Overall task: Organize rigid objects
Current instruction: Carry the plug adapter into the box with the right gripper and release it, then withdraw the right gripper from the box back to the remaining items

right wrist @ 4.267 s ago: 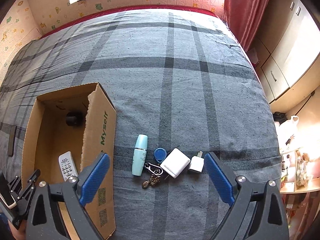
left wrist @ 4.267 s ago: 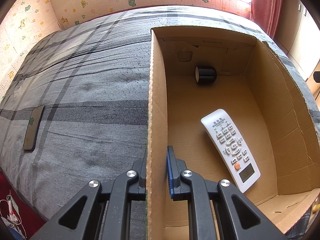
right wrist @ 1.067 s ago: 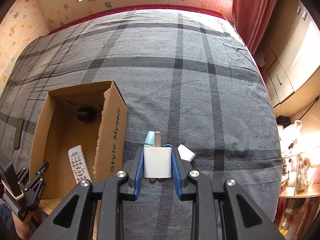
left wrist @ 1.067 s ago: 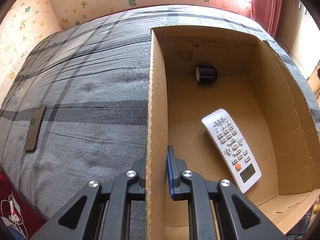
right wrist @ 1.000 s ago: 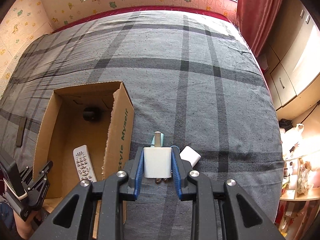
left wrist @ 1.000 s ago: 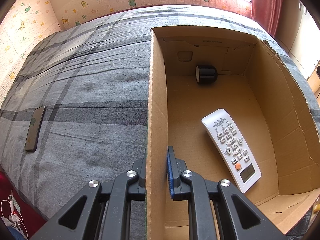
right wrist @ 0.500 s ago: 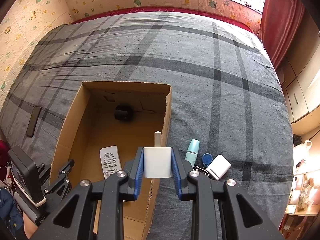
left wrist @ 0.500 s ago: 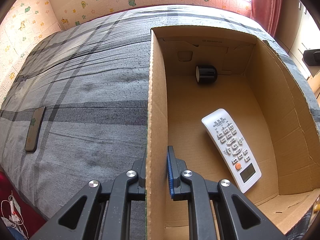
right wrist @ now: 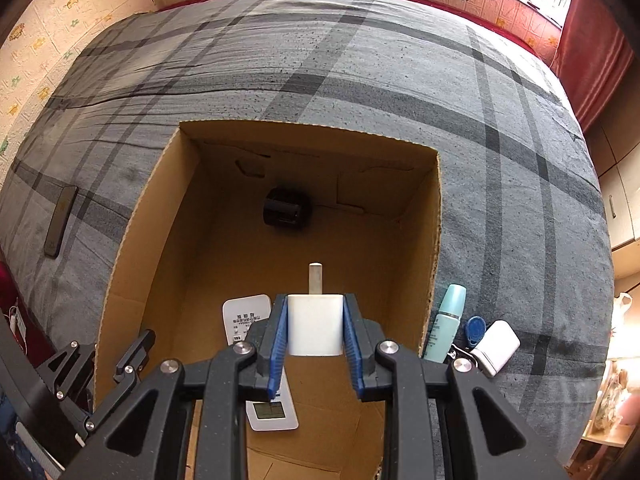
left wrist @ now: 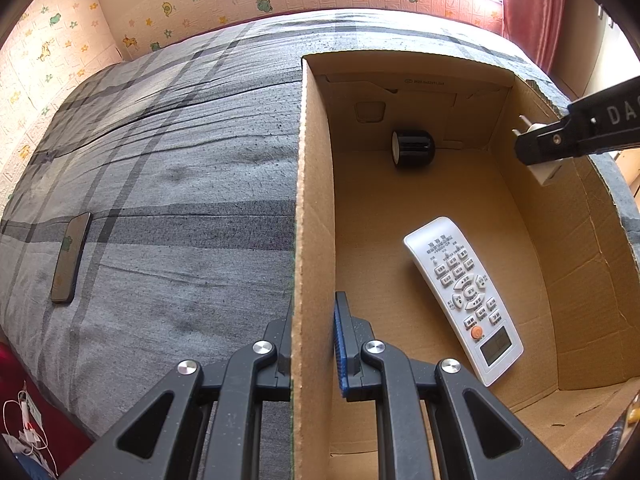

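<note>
Right gripper [right wrist: 315, 328] clamped on white charger [right wrist: 315, 322], prongs toward 12 o'clock, hovering over open cardboard box [right wrist: 434, 240]; remote [left wrist: 464, 296] on box floor at 7 o'clock; left gripper [left wrist: 314, 344] clamped on box's left wall; drop straight down

I am working in a bedroom of a home. A bed [right wrist: 360, 60] covered in grey plaid fabric fills both views. The walls carry padded wallpaper [left wrist: 60, 40] printed with cartoon animals and stars. A red curtain [right wrist: 592, 60] hangs beside a bright window, with pale cabinet doors [right wrist: 622, 208] at right.
</note>
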`<state>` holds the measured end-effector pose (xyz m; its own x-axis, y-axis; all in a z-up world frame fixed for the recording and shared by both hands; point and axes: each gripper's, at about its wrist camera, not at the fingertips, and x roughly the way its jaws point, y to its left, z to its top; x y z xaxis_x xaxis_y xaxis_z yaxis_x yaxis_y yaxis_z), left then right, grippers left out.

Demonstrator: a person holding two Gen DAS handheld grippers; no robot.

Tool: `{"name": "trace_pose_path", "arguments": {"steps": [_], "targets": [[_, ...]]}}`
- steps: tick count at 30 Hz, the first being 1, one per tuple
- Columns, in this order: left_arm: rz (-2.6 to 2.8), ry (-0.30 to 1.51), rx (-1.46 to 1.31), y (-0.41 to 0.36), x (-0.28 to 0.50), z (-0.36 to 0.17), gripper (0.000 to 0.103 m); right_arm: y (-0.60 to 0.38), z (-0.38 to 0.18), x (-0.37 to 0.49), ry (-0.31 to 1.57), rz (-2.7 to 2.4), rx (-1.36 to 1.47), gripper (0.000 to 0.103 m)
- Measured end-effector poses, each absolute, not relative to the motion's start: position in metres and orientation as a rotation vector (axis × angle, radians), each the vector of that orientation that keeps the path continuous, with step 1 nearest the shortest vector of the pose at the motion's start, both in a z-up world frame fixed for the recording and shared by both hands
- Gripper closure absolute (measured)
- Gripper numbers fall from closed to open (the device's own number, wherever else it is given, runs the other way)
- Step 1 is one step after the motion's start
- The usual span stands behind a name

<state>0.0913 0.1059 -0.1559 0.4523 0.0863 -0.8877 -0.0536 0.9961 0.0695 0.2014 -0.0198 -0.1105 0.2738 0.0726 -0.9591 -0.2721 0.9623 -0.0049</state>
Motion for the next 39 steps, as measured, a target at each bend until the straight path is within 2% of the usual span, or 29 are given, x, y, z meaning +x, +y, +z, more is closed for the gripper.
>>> {"name": "trace_pose_path", "arguments": {"steps": [15,39], "targets": [[0.09,1.1,0.036,0.105,0.092,-0.157,0.089,-0.006,-0.173,0.218,1.398,0.185,-0.228,0.076],[0.093,1.102,0.038,0.104,0.092,-0.158,0.089,-0.017,-0.136,0.195,1.315,0.23,-0.194,0.075]]}}
